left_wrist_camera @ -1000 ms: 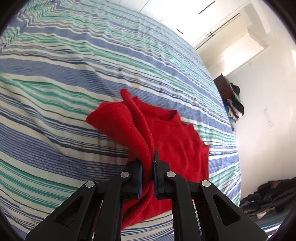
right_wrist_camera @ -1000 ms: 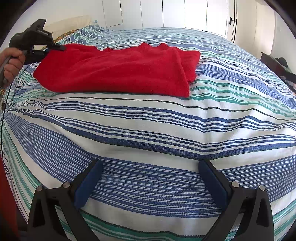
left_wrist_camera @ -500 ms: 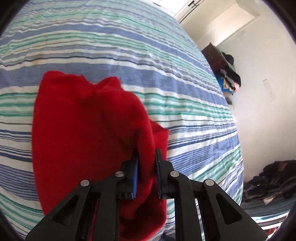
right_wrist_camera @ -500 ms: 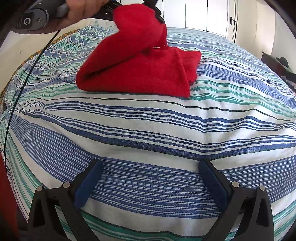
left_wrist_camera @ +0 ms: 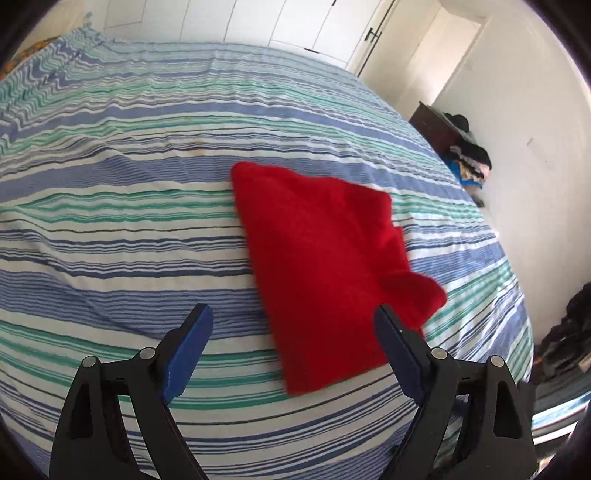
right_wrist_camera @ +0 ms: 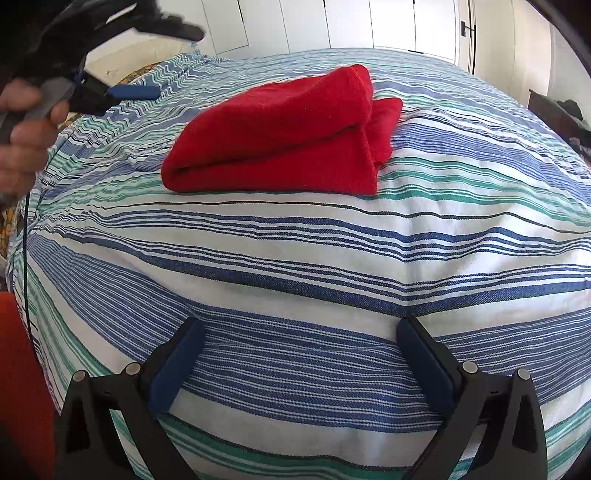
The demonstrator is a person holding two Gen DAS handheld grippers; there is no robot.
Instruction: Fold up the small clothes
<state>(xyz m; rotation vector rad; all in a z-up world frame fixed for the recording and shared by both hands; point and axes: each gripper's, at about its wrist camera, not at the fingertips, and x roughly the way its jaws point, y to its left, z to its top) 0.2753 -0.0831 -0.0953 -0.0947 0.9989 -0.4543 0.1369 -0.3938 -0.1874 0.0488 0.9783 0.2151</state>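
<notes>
A red fleece garment (left_wrist_camera: 325,266) lies folded over on the striped bed cover (left_wrist_camera: 129,221). It also shows in the right wrist view (right_wrist_camera: 280,136) as a thick doubled pile in the middle of the bed. My left gripper (left_wrist_camera: 295,354) is open and empty, held above the garment's near edge. In the right wrist view the left gripper (right_wrist_camera: 122,70) hangs to the left of the garment. My right gripper (right_wrist_camera: 299,365) is open and empty, low over the bed's near part, well short of the garment.
White wardrobe doors (right_wrist_camera: 332,26) stand behind the bed. A dark dresser with piled clothes (left_wrist_camera: 465,155) stands by the right wall. Dark clothes (left_wrist_camera: 565,332) lie on the floor at right. An orange surface (right_wrist_camera: 18,369) is at the bed's left edge.
My left gripper carried the garment's left half over onto the right half, let go, opened and drew back. The right gripper has not moved.
</notes>
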